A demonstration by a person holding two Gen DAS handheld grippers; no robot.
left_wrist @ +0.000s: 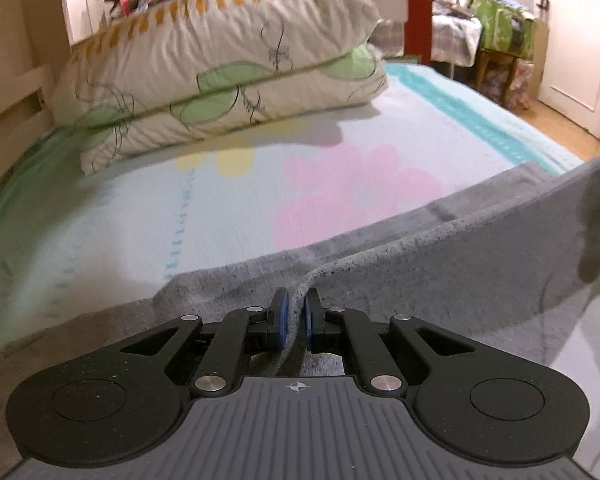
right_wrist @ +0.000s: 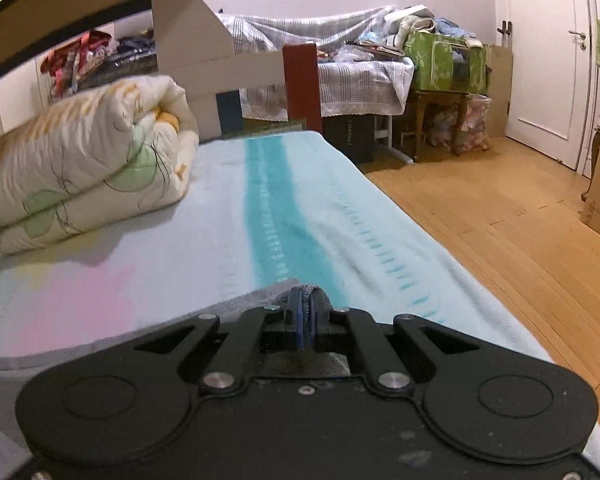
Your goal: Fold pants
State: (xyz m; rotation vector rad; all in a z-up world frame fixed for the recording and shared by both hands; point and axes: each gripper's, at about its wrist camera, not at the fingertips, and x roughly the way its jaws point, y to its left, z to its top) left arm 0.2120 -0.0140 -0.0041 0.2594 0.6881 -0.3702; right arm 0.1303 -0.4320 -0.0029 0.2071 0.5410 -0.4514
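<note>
Left claw point(left_wrist: 295, 317) clamps a fold of the grey pants point(left_wrist: 440, 256); right claw point(right_wrist: 307, 312) pinches another edge (both above the bed point(right_wrist: 228, 216)).

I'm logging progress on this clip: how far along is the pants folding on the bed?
Done: both grasps are made. The left hand-held gripper pinches a raised ridge of the grey pants, and the right hand-held gripper is shut on another edge of them. In hand: the fabric is lifted above the bedspread, seemingly mid-fold. Left: laying it flat; how many folds remain cannot be told.
</note>
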